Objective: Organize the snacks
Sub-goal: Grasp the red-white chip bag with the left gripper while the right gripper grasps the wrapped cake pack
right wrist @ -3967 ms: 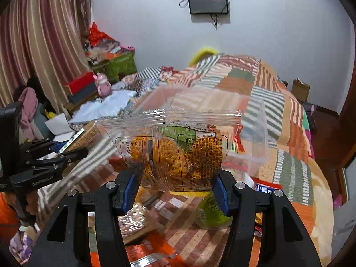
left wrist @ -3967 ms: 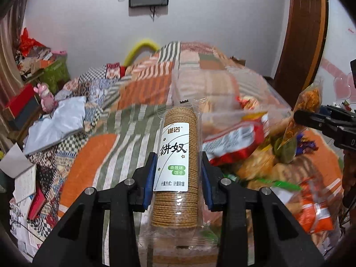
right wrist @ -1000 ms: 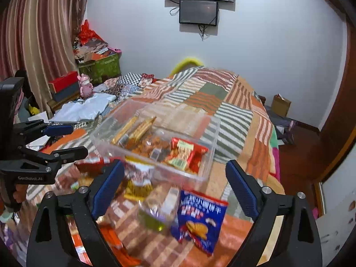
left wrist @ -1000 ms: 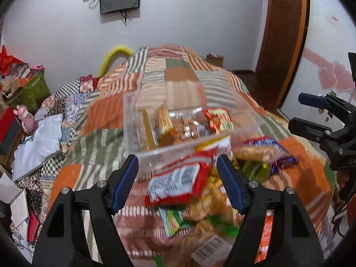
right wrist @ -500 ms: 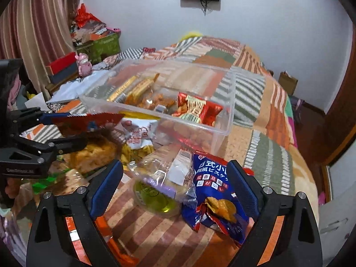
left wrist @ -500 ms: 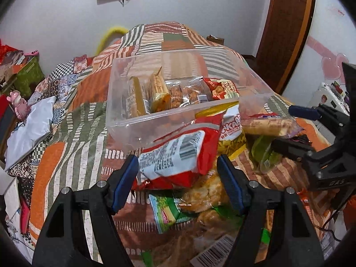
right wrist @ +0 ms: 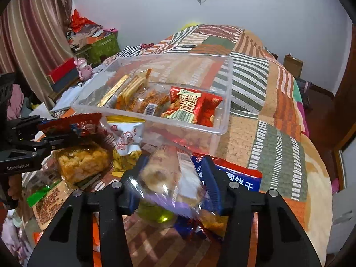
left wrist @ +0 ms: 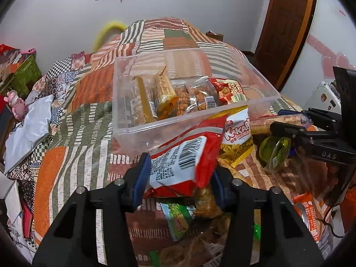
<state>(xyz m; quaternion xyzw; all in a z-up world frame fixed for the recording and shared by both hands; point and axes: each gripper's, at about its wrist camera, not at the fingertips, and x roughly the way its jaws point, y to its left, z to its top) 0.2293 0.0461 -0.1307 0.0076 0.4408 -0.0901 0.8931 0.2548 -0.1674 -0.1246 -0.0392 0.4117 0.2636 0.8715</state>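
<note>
A clear plastic bin [left wrist: 124,131] [right wrist: 222,120] sits on the patchwork bed and holds several snack packs, among them a red bag [left wrist: 231,89] [right wrist: 193,106]. In front of it lies a pile of loose snacks. My left gripper [left wrist: 179,178] [right wrist: 60,129] is closing, and its blue pads press on a red barcode bag [left wrist: 184,162] [right wrist: 73,123]. My right gripper [right wrist: 171,178] [left wrist: 278,121] is closing too. Its pads squeeze a clear biscuit pack [right wrist: 164,169] [left wrist: 267,121] just above a green jelly cup [right wrist: 155,213].
A white KAKA chip bag [left wrist: 238,131], a blue biscuit bag [right wrist: 240,182] and a yellow puffed-rice pack [right wrist: 82,162] lie around the grippers. Boxes and clutter [right wrist: 93,44] line the left wall. A wooden door [left wrist: 287,22] stands at the right.
Both grippers sank toward the snack pile and their jaws narrowed. The left one took hold of the red barcode bag, the right one the clear biscuit pack.
</note>
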